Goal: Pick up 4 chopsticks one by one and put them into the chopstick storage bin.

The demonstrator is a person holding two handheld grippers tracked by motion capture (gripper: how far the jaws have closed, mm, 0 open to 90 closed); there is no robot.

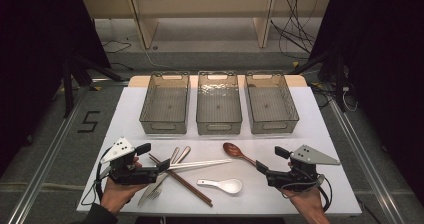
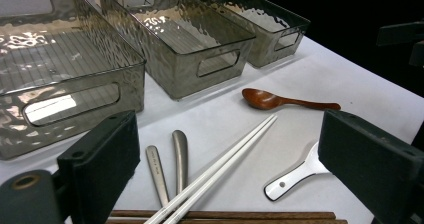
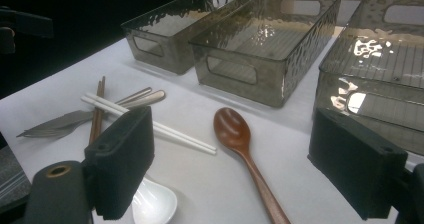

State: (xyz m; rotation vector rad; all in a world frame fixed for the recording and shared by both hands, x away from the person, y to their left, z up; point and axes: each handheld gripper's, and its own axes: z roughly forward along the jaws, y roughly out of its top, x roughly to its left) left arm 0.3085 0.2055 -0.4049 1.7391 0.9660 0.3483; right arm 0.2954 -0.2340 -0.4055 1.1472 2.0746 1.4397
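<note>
**Holding both grippers spread over the cutlery**

Holding one gripper in each hand, you have both low over the near part of the white desk (image 1: 300, 129), jaws spread and nothing between them. Your left gripper (image 1: 161, 165) points toward the middle of the desk, right at the heap of cutlery: the white chopsticks (image 2: 225, 156) run out from between its jaws, up and to the right in the left gripper view, and the brown chopsticks (image 2: 225, 215) lie crosswise just under its tips. Two metal handles (image 2: 172, 161) sit side by side just ahead of the left jaw; they belong to the fork (image 1: 152, 191) and a second metal piece whose head you cannot make out. The white ceramic spoon (image 2: 292, 176) lies close beside the right jaw, handle toward the gripper.

Your right gripper (image 1: 261, 167) points inward too, toward the other gripper. The wooden spoon (image 3: 240, 144) lies just ahead of it between the two jaws, bowl away from you and handle running back toward the gripper, untouched. The bowl of the white ceramic spoon peeks out under its left jaw. Beyond, to that gripper's left, the chopsticks and the fork cross one another.

Farther ahead of both grippers, three clear grey bins stand in a row, close together: the left bin (image 1: 165, 104), the middle bin (image 1: 218, 104) and the right bin (image 1: 271, 104).
</note>
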